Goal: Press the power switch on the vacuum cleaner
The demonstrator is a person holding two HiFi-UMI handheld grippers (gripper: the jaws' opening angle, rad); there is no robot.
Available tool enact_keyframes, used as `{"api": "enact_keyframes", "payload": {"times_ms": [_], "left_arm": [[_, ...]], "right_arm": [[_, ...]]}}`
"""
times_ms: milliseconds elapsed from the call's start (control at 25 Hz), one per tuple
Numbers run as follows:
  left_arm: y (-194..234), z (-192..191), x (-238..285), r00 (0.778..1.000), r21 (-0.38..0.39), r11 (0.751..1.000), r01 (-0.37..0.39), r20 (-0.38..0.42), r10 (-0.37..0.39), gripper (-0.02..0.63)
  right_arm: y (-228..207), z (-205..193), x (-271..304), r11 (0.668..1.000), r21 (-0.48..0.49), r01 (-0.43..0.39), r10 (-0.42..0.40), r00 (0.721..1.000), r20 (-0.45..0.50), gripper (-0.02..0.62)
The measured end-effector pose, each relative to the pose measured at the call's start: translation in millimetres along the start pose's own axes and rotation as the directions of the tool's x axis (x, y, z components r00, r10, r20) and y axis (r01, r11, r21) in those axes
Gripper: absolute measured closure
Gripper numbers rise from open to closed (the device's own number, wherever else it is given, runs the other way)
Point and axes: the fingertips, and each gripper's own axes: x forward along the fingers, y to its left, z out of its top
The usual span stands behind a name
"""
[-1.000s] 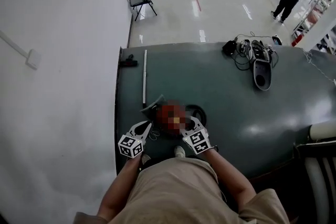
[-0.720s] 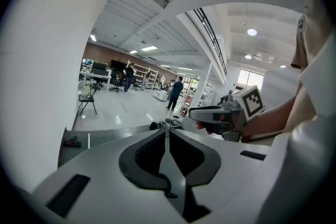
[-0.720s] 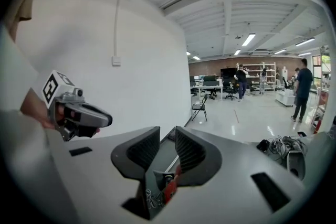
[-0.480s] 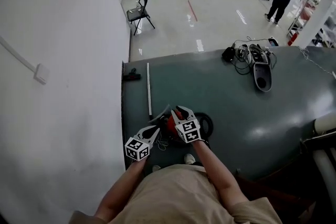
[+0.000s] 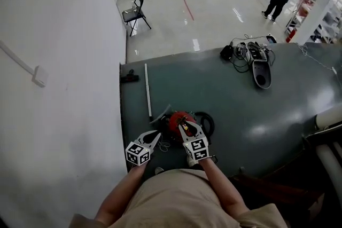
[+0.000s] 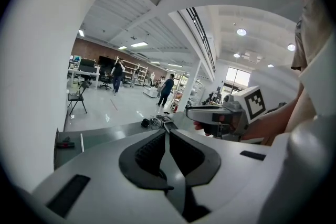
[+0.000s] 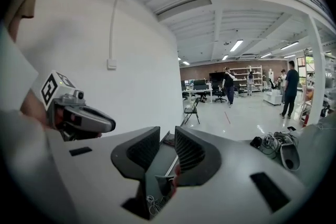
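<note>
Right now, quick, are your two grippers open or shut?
Left gripper: shut, holding nothing.
Right gripper: open, holding nothing.

Overhead and jaw-level (shared green surface (image 5: 240, 115))

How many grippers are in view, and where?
2. The left gripper, claw shut, hangs just left of the red vacuum cleaner; the right gripper, claw open, is over it. Neither is hidden.

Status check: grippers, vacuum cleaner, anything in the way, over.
Left gripper shut, empty, beside the vacuum cleaner. Right gripper open, over its red body. Switch not visible; nothing seen in the way.
</note>
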Motion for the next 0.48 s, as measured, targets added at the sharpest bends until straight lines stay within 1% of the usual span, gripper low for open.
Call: {"api": "enact_keyframes", "payload": {"times_ms": [200,480], "left_arm": [[-4,-6,-3,1.0,0.0,1.0,0.006,-0.008,-0.006,0.594],[-12,-9,-2,1.0,0.012,1.0,0.008,-0.013,-0.008,0.594]], "right_arm": [[-2,-26,-40,1.0,0.004,0.026,-0.026,0.999,-0.033,0.517],[-18,-37,-60,0.999,-0.017,0.043,-0.044,0.998,-0.05,0.517]]}}
